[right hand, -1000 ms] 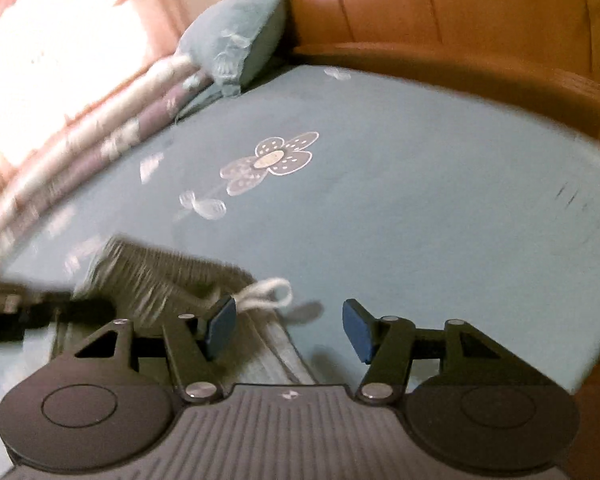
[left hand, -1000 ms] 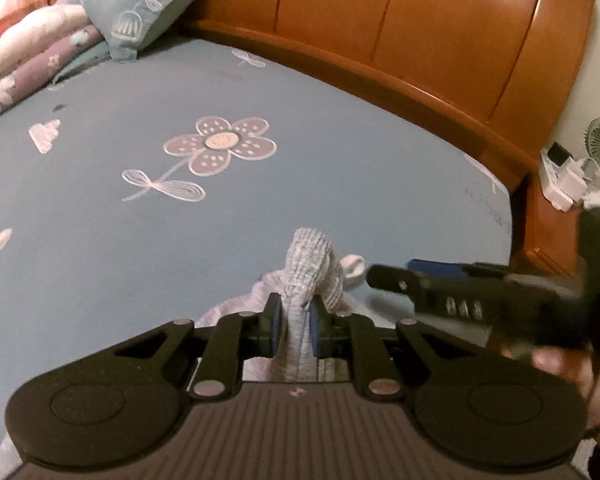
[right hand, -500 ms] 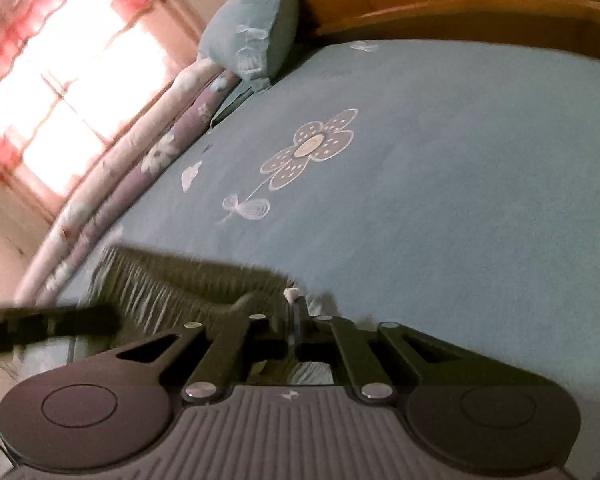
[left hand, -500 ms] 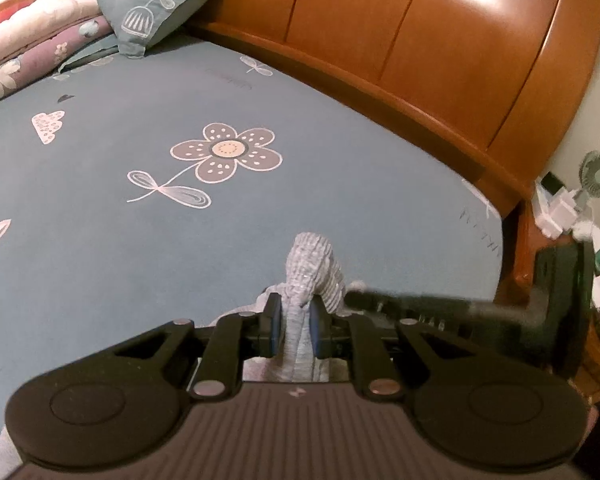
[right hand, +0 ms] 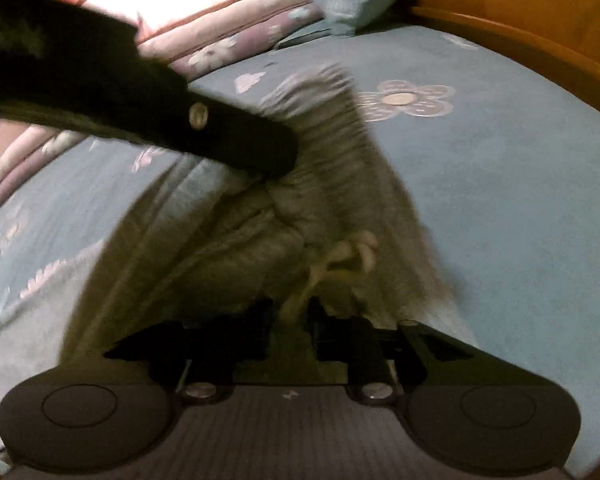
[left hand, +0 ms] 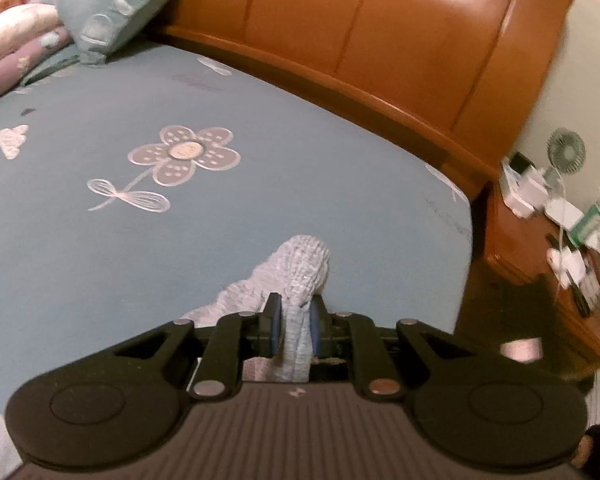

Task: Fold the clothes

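A grey ribbed garment [left hand: 304,264] lies on the blue flowered bedsheet [left hand: 260,152]. My left gripper [left hand: 294,328] is shut on a bunched fold of it, which sticks up past the pads. In the right wrist view the same garment [right hand: 340,168] hangs stretched and blurred, its white drawstring [right hand: 352,252] dangling near the middle. My right gripper [right hand: 292,320] has a fold of this cloth between its pads; its jaws stand narrow and are opening. The left gripper's black finger [right hand: 220,136] enters that view from the upper left, with the garment's upper edge in it.
A wooden headboard [left hand: 380,60] runs along the far side of the bed. A blue pillow [left hand: 112,8] and a rolled quilt [left hand: 16,40] lie at the far left. A nightstand [left hand: 540,248] with a small fan [left hand: 566,150] and chargers stands to the right.
The right gripper closed from wide open onto the garment, then swung out of the left wrist view. The garment now hangs raised and stretched between both grippers. The left gripper kept its hold.
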`<state>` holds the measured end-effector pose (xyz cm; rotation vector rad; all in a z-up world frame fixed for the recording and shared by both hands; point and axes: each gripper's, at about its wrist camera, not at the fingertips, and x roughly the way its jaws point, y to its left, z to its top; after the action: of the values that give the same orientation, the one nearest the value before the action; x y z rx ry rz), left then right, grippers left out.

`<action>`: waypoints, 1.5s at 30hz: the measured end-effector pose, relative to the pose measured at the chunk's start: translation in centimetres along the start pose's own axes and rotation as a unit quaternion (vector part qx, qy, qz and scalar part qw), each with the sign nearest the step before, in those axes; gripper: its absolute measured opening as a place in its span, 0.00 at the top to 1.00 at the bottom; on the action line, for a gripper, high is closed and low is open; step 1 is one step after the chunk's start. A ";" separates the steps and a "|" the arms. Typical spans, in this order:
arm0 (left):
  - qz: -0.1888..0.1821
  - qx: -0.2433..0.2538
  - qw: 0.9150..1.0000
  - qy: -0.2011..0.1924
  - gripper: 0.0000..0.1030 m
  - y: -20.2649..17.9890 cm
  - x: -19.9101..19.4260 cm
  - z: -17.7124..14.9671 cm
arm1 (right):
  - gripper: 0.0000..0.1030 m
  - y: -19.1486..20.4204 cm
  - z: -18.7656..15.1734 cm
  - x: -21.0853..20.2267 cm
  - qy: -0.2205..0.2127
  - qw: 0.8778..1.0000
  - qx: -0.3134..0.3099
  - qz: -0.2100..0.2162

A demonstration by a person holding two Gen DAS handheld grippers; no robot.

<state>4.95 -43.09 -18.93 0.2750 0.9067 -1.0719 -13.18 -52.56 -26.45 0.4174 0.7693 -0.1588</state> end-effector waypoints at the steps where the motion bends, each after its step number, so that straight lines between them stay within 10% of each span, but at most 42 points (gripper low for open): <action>1: -0.004 0.005 1.000 0.003 0.88 -0.2 0.2 -0.1 | 0.53 -0.3 -0.4 -1.0 -0.003 1.000 0.011 -0.008; 4: -0.021 0.028 0.999 0.015 0.84 -1.3 0.9 -0.7 | 0.53 -1.4 -1.8 -4.0 -0.002 0.998 0.047 -0.043; 8: -0.061 0.064 0.996 0.025 0.43 -3.0 1.2 -1.7 | 0.52 -3.2 -3.7 -6.8 0.019 0.991 0.085 -0.106; 15: -0.105 0.116 0.987 0.022 0.35 -3.7 -0.7 -3.1 | 0.52 -4.8 -4.2 -9.1 0.010 0.977 0.128 -0.168; 27: 0.035 0.052 0.995 0.076 0.35 5.0 -3.2 -7.3 | 0.53 -5.1 -3.3 -4.4 -0.016 0.963 0.268 -0.006; 29: 0.037 0.039 0.995 0.079 0.35 5.6 -3.6 -7.8 | 0.91 -4.9 -3.3 -3.6 0.001 0.960 0.279 -0.020; 32: 0.035 0.033 0.996 0.078 0.35 5.9 -4.1 -8.6 | 0.91 -4.1 -3.5 -4.7 -0.001 0.964 0.264 -0.036; 38: 0.033 0.013 0.995 0.098 0.34 6.8 -3.6 -10.3 | 0.66 -5.3 -4.7 -5.0 0.039 0.952 0.296 -0.071; 45: 0.073 -0.010 0.992 0.105 0.33 9.3 -6.6 -12.3 | 0.56 -0.3 -1.4 -9.2 -0.001 0.977 0.203 -0.064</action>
<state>5.44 -27.02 -23.70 0.4364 1.0679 -0.9087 -20.74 -52.34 -20.97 0.7537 0.7626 -0.4418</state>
